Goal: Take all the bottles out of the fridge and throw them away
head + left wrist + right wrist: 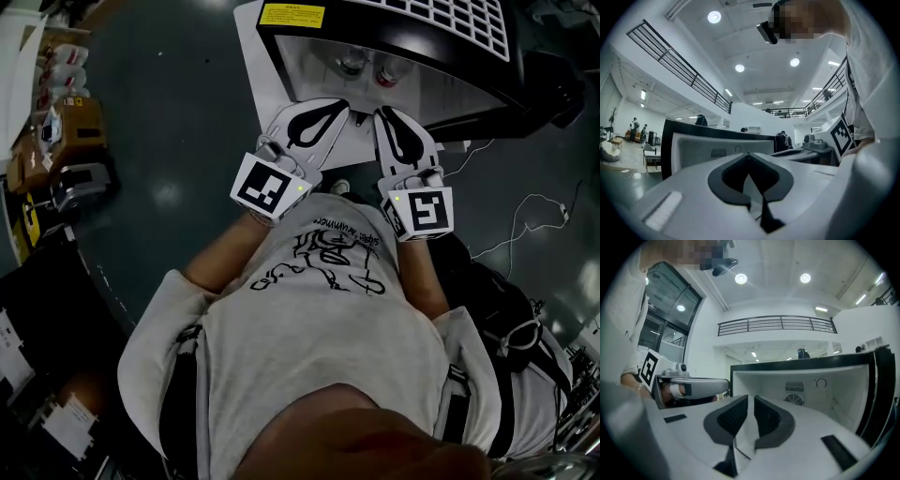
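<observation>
A small black fridge (281,45) stands open on the floor in front of me. Two bottle tops (352,64) (385,75) show inside it near the front. My left gripper (339,105) and right gripper (384,114) are held side by side just before the opening, both pointing into it and both shut with nothing in them. In the left gripper view the left gripper (749,155) has its pads together, with the fridge (693,150) beyond. The right gripper (751,398) faces the white fridge interior (811,385). No bottle shows in either gripper view.
A white wire grid (450,23) lies over the fridge top. Boxes and clutter (56,122) line the left side. A thin cable (525,220) trails over the dark floor at the right, near a black bag (506,300).
</observation>
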Action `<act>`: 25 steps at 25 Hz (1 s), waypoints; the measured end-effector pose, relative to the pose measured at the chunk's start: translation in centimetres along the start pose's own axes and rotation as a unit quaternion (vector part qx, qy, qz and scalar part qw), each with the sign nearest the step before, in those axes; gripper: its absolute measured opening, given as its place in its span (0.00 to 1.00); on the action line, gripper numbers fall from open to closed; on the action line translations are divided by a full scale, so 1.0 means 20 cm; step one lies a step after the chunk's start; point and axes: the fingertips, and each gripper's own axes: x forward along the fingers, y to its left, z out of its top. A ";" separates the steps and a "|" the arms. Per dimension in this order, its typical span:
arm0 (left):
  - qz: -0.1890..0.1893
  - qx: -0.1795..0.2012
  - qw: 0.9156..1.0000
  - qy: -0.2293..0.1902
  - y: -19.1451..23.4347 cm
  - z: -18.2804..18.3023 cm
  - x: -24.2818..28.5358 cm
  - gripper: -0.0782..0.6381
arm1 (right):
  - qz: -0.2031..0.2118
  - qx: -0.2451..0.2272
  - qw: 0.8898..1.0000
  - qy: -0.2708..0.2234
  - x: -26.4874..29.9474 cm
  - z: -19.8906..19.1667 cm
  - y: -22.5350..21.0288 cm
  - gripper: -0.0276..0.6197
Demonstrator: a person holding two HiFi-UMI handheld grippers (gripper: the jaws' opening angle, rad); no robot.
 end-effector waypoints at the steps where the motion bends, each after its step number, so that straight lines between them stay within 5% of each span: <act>1: 0.000 -0.003 1.000 0.000 0.00 -0.01 0.00 0.12 | 0.000 -0.002 1.000 0.002 0.01 -0.01 0.00 0.05; 25: 0.018 0.014 1.000 -0.001 0.15 -0.27 0.12 0.12 | -0.014 -0.015 1.000 0.022 0.19 -0.27 -0.09 0.12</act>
